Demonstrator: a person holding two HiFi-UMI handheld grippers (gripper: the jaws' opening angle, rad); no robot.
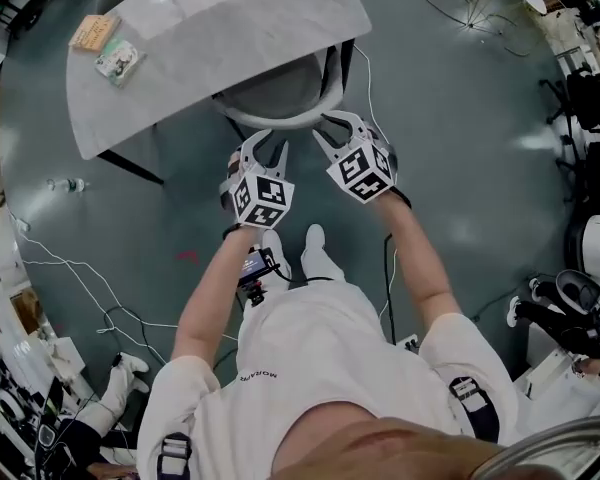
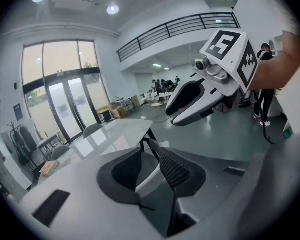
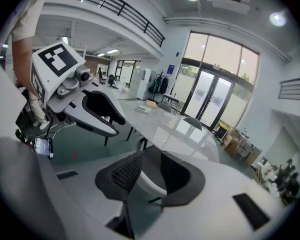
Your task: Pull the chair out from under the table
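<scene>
The chair is tucked under the grey marble table; only its curved white back rim and grey seat show. My left gripper is at the rim's left part and my right gripper at its right part, both with fingers spread. In the left gripper view the white rim shows in the gap of the open left gripper, with the right gripper beyond. The right gripper view shows the rim between the open right gripper's pads, and the left gripper alongside.
A book and a packet lie on the table's far left. A dark table leg slants down at the left. A bottle and cables lie on the green floor. The person's feet stand behind the chair.
</scene>
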